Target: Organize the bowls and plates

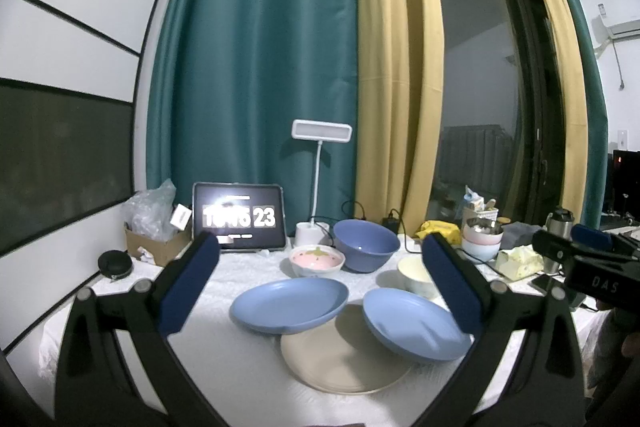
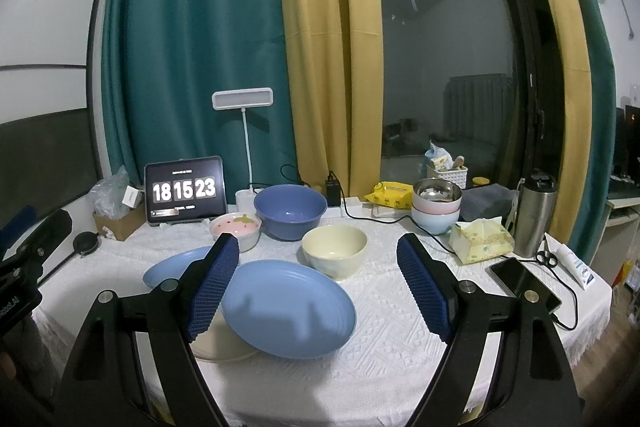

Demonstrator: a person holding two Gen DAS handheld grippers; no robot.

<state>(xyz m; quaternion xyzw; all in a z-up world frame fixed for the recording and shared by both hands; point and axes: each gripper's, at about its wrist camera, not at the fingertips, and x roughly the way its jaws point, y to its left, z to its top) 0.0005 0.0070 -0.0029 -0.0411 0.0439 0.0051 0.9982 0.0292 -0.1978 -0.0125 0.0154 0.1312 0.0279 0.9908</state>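
your left gripper (image 1: 320,291) and right gripper (image 2: 318,287) gape empty; blue plates (image 2: 288,311) at 12 o'clock overlap the cream plate (image 1: 344,363).

I'm working in a home room: teal curtains (image 2: 192,47) and yellow curtains (image 2: 332,47) frame a dark glass door (image 2: 444,47) at centre, an air conditioner (image 1: 618,27) hangs upper right, a tablecloth-covered table (image 2: 384,347) fills the foreground.

Teal curtain (image 2: 192,47) beside mustard-yellow curtain (image 2: 328,47), dark glass sliding door (image 2: 448,59), white wall with black trim (image 1: 80,19), wall-mounted air conditioner (image 1: 618,27), table under white textured cloth (image 2: 400,327), white desk lamp (image 2: 243,99)
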